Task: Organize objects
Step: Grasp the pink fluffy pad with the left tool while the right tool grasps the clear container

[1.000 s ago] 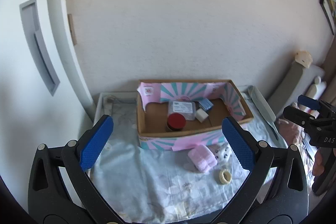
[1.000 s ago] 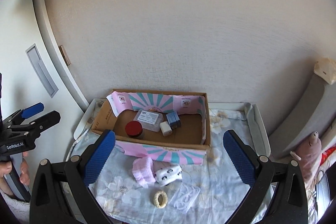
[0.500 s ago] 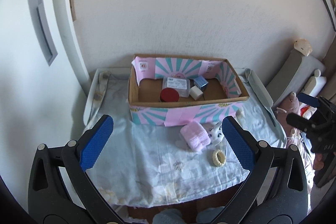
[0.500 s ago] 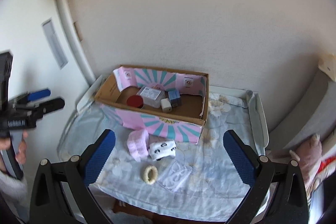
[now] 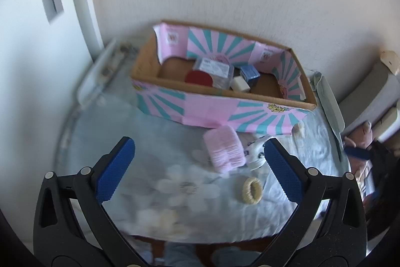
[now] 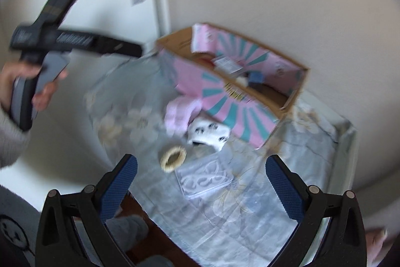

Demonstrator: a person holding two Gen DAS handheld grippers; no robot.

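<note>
A pink-and-teal cardboard box (image 5: pixel 212 109) (image 6: pixel 225 89) stands at the back of a small table. It holds a red-lidded jar (image 5: pixel 198 78), a clear container (image 5: pixel 215 66), a blue box (image 5: pixel 250 73) and a white block (image 5: pixel 240 85). In front of it lie a pink folded cloth (image 5: pixel 225 152) (image 6: pixel 178 114), white panda socks (image 6: pixel 208 133) (image 5: pixel 256 153), a cream ring (image 5: pixel 252 194) (image 6: pixel 173 158) and a clear plastic tray (image 6: pixel 203 179). My left gripper (image 5: pixel 197 172) and right gripper (image 6: pixel 200 187) are both open and empty above the table's front.
The table has a pale floral cloth (image 5: pixel 155 167) and stands against a white wall. A grey cushion (image 5: pixel 370 96) and a pink soft toy (image 5: pixel 360 134) lie to the right. The left gripper and the hand holding it show in the right wrist view (image 6: pixel 50 41).
Both grippers have come down and closer to the table front. The right one has swung to look from the right; its view is blurred. Nothing on the table has moved.
</note>
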